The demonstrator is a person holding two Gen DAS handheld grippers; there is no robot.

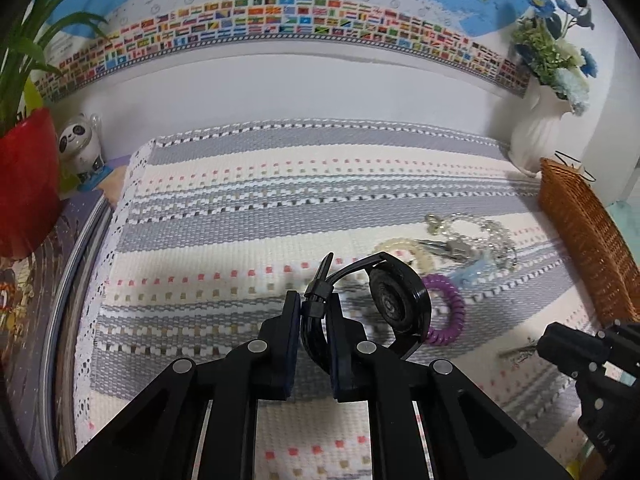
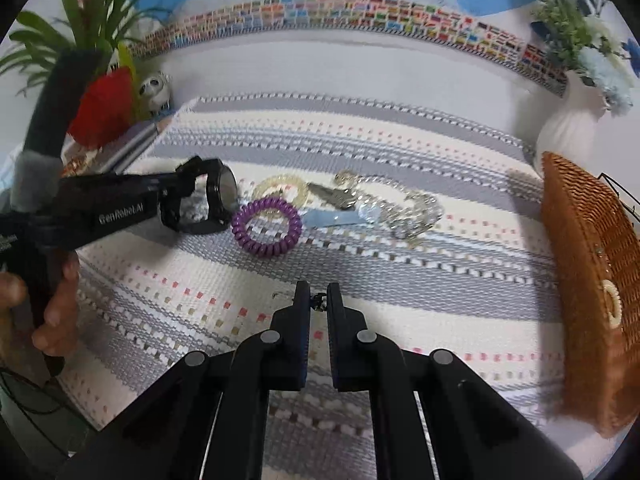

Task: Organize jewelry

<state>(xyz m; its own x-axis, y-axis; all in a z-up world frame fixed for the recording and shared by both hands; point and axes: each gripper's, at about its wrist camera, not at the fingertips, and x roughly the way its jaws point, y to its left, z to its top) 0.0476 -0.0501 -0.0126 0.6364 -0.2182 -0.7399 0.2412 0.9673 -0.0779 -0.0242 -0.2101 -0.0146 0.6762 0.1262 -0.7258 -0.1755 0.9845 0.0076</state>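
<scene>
My left gripper point(image 1: 316, 304) is shut on the strap of a black wristwatch point(image 1: 400, 300) and holds it above the striped mat; it also shows in the right wrist view point(image 2: 188, 196) with the watch point(image 2: 220, 196). My right gripper point(image 2: 319, 300) is shut on a small dark jewelry piece point(image 2: 319, 302) just above the mat. On the mat lie a purple coil bracelet point(image 2: 267, 226), a pale yellow coil bracelet point(image 2: 280, 188), a key point(image 2: 334, 196), a light blue clip point(image 2: 332, 219) and a clear bead chain point(image 2: 408, 210).
A brown wicker basket point(image 2: 592, 280) stands at the right edge with a pale ring point(image 2: 612, 304) on it. A white vase of blue flowers point(image 1: 540, 132) is at the back right. A red plant pot point(image 1: 24, 184) and a panda figurine point(image 1: 80, 144) stand at the left.
</scene>
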